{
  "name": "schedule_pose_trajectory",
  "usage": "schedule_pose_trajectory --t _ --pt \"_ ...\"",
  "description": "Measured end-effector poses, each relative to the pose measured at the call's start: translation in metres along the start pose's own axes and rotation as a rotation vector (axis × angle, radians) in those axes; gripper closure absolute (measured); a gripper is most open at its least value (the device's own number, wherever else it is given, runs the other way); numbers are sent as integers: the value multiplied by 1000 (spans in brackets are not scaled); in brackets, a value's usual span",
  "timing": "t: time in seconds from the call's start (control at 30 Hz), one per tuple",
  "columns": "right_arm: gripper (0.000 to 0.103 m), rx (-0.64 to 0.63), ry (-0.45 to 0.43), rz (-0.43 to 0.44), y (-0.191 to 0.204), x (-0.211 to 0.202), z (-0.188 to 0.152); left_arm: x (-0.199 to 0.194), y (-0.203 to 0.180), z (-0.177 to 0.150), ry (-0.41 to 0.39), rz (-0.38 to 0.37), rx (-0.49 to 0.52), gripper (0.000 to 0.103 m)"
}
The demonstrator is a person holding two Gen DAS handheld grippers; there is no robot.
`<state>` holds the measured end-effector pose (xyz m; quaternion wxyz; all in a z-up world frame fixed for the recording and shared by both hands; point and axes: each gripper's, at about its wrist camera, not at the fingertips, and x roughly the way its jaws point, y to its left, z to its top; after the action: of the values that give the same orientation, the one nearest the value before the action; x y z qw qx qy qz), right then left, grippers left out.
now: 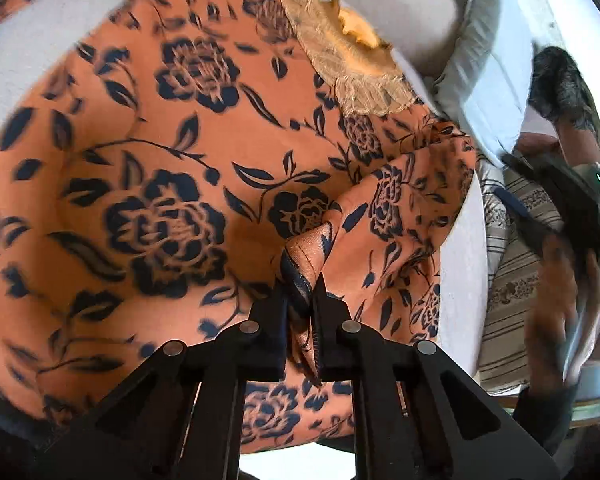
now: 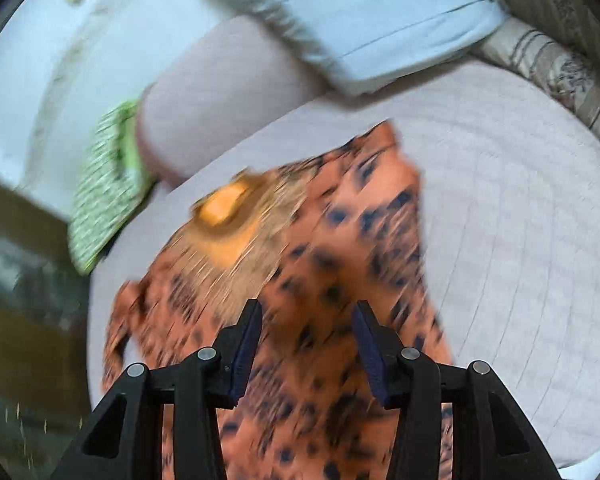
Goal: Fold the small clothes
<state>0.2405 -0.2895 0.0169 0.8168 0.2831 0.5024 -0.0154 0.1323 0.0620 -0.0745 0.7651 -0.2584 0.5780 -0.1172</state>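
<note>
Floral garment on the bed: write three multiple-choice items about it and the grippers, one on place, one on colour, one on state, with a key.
1. Where does the lace-trimmed neckline sit in the left wrist view?
A. near the top
B. bottom left
C. under the gripper

2. What colours is the floral garment?
A. white with red dots
B. orange with dark blue flowers
C. plain green

3. How is the left gripper?
A. wide open above the cloth
B. shut on a fold of the garment
C. holding a pillow

Key:
1 A, the lace lies above centre, toward the top.
2 B, dark blue roses cover orange cloth.
3 B, a pinched fold rises between its closed fingers, while the right gripper stands open.
</note>
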Motion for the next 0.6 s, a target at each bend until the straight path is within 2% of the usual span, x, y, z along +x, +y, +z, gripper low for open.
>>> schedule_pose_trajectory --t 0.03,0.07,0.13,0.17,0.23,0.3,0.37,0.4,0.43,0.5,0.6 --pt "57 12 6 -7 2 10 14 -2 0 -6 -26 37 14 94" --pt "57 13 21 -18 3 17 21 2 0 -9 -23 42 11 94" --pt "57 11 64 -47 9 38 36 12 1 -9 43 -13 -23 94" --pt "57 -6 64 -67 13 48 41 12 1 -8 46 -28 -28 94" --pt "57 -39 66 -138 20 69 52 5 -3 -6 10 2 -12 94" --pt "57 -54 73 -212 20 95 61 2 -7 -5 0 -3 -3 94" --pt "66 -66 92 -344 11 119 67 2 -10 -5 6 14 9 94" --pt "85 -67 109 -401 5 131 68 4 -10 -5 14 17 11 94" --pt "98 -68 113 -436 -2 134 65 5 -10 -5 23 11 10 94" --pt "100 -75 79 -432 0 127 64 1 -9 -6 33 -7 4 94" --pt "101 -146 -26 -375 22 91 61 -14 -6 -9 18 -24 -12 94"
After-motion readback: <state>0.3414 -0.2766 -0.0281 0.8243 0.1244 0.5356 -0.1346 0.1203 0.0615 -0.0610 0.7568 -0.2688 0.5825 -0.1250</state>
